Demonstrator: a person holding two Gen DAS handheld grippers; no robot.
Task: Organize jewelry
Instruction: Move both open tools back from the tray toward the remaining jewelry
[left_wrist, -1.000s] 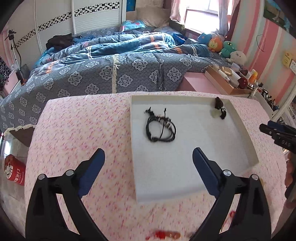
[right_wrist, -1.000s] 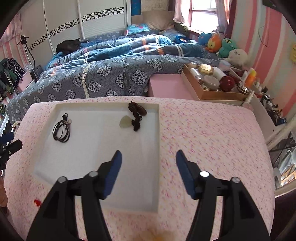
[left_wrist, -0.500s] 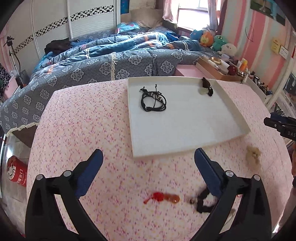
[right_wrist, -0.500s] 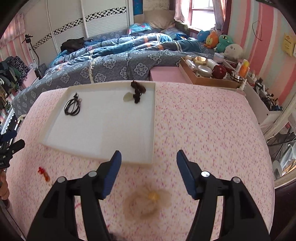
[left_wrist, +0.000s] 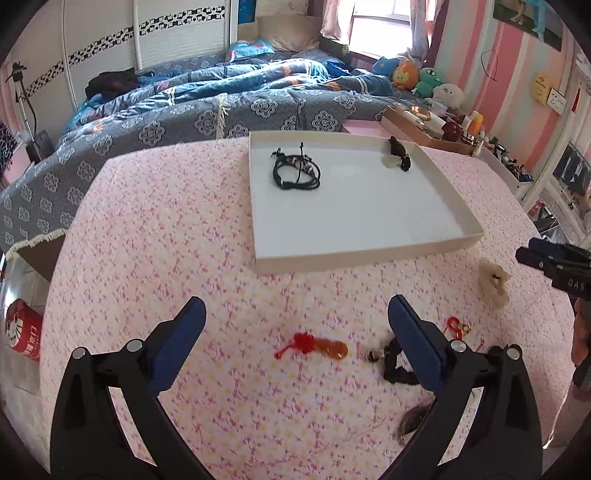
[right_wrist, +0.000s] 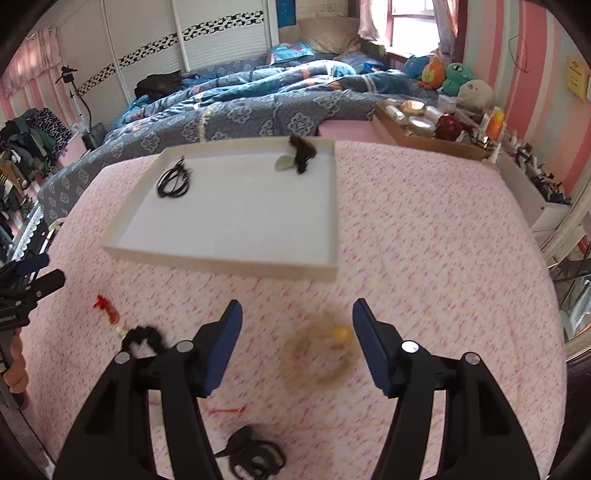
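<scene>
A white tray (left_wrist: 458, 240) (right_wrist: 221, 260) lies on the pink floral tabletop, holding a black cord bracelet (left_wrist: 295, 173) (right_wrist: 173, 181) and a dark necklace with a pale pendant (left_wrist: 399, 155) (right_wrist: 299, 155). Loose pieces lie on the cloth in front of it: a red knot charm with an amber pendant (left_wrist: 314, 345) (right_wrist: 107, 310), a black cord piece (left_wrist: 395, 365) (right_wrist: 142, 338), a fluffy beige pom-pom with a yellow bead (left_wrist: 493, 280) (right_wrist: 325, 350), and another black cord (right_wrist: 255, 456). My left gripper (left_wrist: 295, 328) is open above the red charm. My right gripper (right_wrist: 297, 325) is open just over the pom-pom.
A bed with a blue patterned quilt (left_wrist: 221, 96) runs behind the table. A wooden box of small items (left_wrist: 428, 125) and plush toys (left_wrist: 424, 79) sit at the back right. A red can (left_wrist: 22, 334) stands on the floor to the left.
Both grippers have pulled back from over the tray toward the near side of the table, bringing the loose pieces on the cloth into view. Both stay open.
</scene>
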